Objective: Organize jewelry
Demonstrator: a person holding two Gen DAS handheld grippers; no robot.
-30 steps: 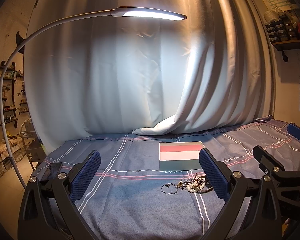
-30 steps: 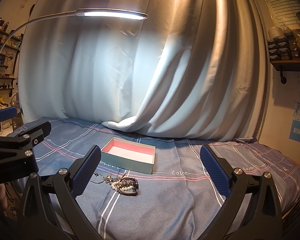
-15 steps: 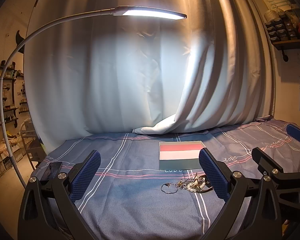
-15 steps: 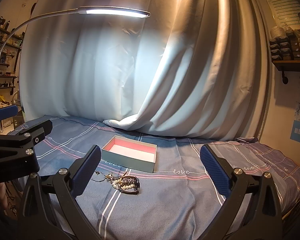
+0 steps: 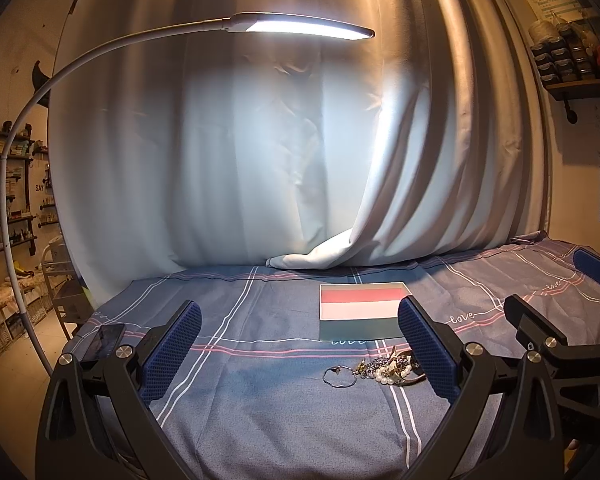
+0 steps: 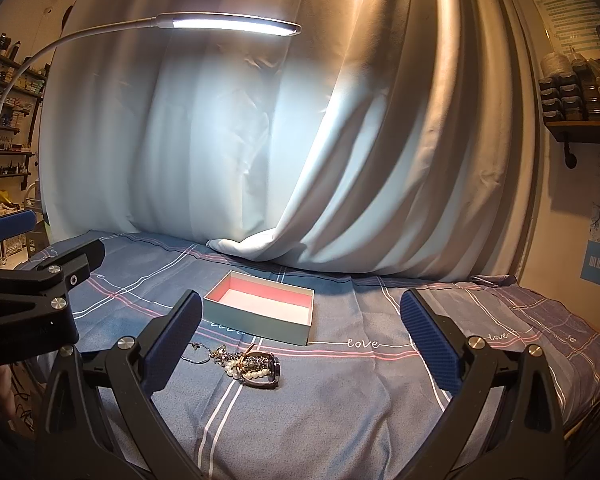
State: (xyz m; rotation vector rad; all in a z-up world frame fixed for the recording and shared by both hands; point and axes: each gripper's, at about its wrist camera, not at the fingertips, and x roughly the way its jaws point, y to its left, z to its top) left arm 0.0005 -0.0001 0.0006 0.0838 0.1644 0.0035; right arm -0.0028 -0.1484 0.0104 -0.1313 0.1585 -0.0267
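Observation:
A tangled heap of jewelry [image 5: 384, 369] [image 6: 242, 364], with pearl beads, chains, a thin wire ring and a watch-like piece, lies on the blue striped cloth. Just behind it stands an open teal box [image 5: 360, 312] [image 6: 262, 310] with a pink and white inside, holding nothing. My left gripper [image 5: 300, 344] is open and hangs above the cloth, its right finger beside the heap. My right gripper [image 6: 300, 340] is open too, its left finger close to the heap's left end. Each gripper shows at the edge of the other's view.
A lit gooseneck lamp [image 5: 300, 28] [image 6: 236, 26] arches over the cloth from the left. A pale curtain [image 5: 260, 160] hangs behind, its hem pooled near the box. A dark phone [image 5: 106, 340] lies at the cloth's left edge. Shelves with small items line both side walls.
The right wrist view has shifted slightly: box and jewelry now sit a little further right and lower. The left wrist view is nearly unchanged. Both grippers stay open.

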